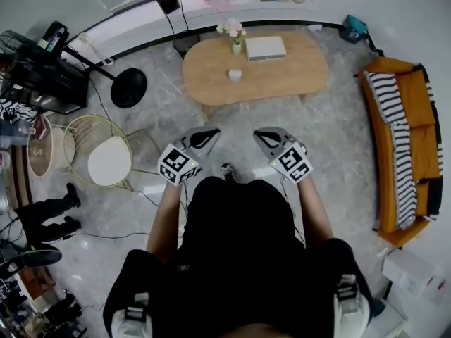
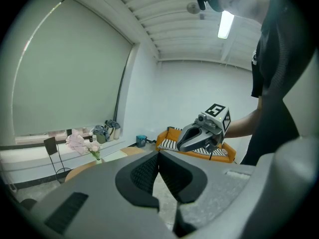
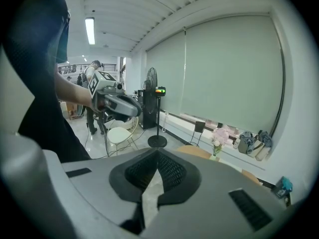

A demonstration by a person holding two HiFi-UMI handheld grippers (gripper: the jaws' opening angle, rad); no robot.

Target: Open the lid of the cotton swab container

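Observation:
A small white box [image 1: 235,74], likely the cotton swab container, stands near the middle of the oval wooden table [image 1: 296,76], well ahead of me. I cannot see its lid in detail. Both grippers are held in the air in front of the person's body, short of the table. The left gripper [image 1: 207,135] is shut with nothing between its jaws, as its own view [image 2: 158,156] shows. The right gripper [image 1: 262,136] is shut and empty too [image 3: 157,153]. Each shows in the other's view: the right gripper [image 2: 181,145] and the left gripper [image 3: 136,111].
A flat white box [image 1: 265,48] and a flower vase [image 1: 235,38] share the table. An orange sofa with a striped blanket [image 1: 402,139] stands at the right. At the left are a round white chair [image 1: 109,160] and a fan's black base [image 1: 128,88]. Cables lie on the floor.

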